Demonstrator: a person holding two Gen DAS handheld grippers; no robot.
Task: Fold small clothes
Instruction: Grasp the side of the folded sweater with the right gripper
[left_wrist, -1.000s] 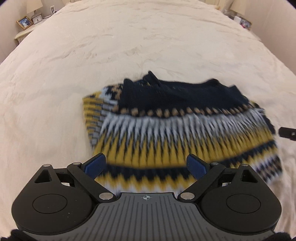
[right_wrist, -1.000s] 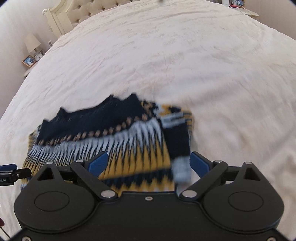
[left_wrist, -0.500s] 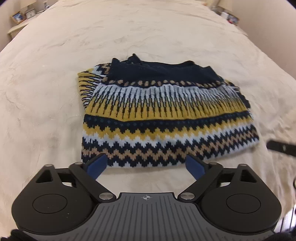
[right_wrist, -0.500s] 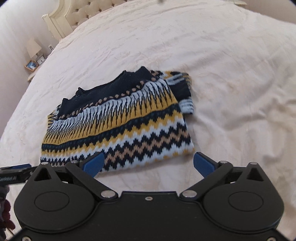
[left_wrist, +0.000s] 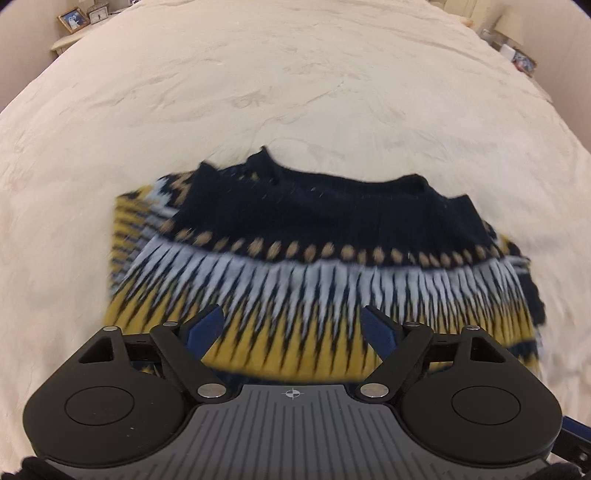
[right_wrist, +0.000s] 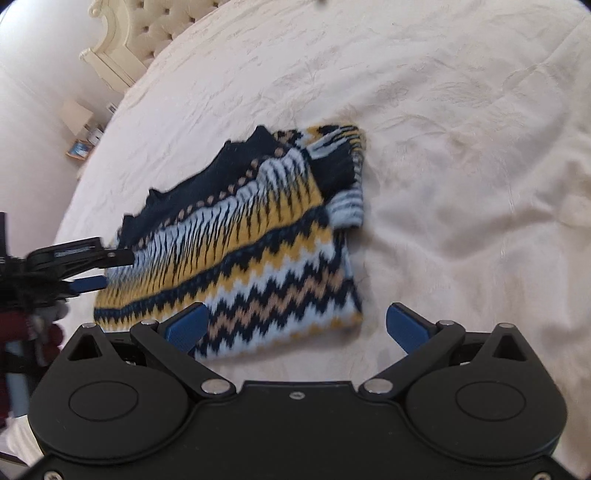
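Hovering over the folded sweater (left_wrist: 317, 266) on the bed (left_wrist: 258, 92), the left hand-held gripper (left_wrist: 293, 326) gapes wide, its jaws having just been closing on nothing. The right hand-held gripper (right_wrist: 295, 326) gapes wide too, holding nothing.

My left gripper (left_wrist: 291, 328) body covers the near hem of the sweater (left_wrist: 314, 266); its pattern is motion-blurred in that view. The sweater's right edge smears into the bedspread (left_wrist: 258, 92). Photo frames (left_wrist: 73, 19) at the top corners are too small to read. In the right wrist view the left gripper (right_wrist: 99, 269) is cut off by the left edge, and the dark red cloth (right_wrist: 44, 332) beneath it is blurred; can't tell what it is. My right gripper (right_wrist: 295, 325) body hides the bedspread closest to me.
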